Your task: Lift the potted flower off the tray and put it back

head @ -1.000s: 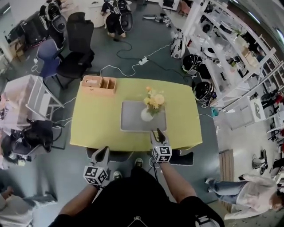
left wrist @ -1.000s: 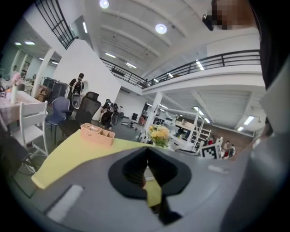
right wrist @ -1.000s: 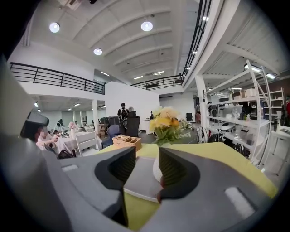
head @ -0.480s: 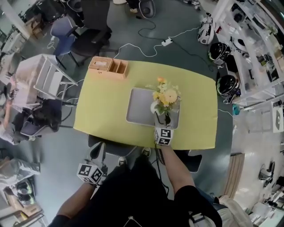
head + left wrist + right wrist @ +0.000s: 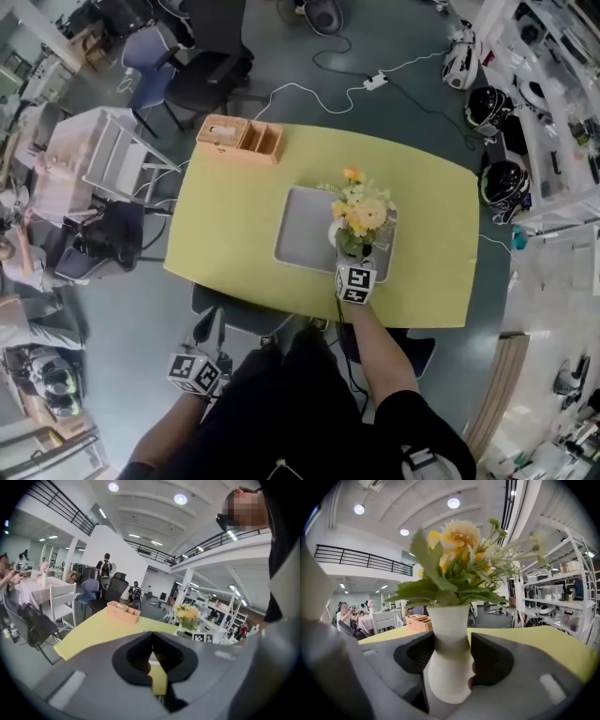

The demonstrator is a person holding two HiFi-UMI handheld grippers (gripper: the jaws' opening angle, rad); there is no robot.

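The potted flower, a white vase (image 5: 335, 234) with yellow blooms (image 5: 361, 214), stands upright on the grey tray (image 5: 305, 234) in the middle of the yellow table (image 5: 234, 225). My right gripper (image 5: 354, 251) reaches in from the near table edge. In the right gripper view its jaws are opening, one on each side of the vase (image 5: 449, 667) at its neck, without a clear squeeze. My left gripper (image 5: 208, 339) hangs below the near table edge, off the table. In the left gripper view its pads (image 5: 140, 656) meet at the tips with nothing between them.
A wooden compartment box (image 5: 241, 138) sits at the table's far left corner. A white chair (image 5: 103, 155) and a black bag (image 5: 112, 239) stand left of the table. Office chairs (image 5: 202, 70) and floor cables (image 5: 309, 89) lie beyond it. Shelving with helmets (image 5: 506, 178) lines the right.
My right gripper has moved forward over the table edge and down to the vase, which now stands between its jaws. The left gripper has sunk a little near the person's body.
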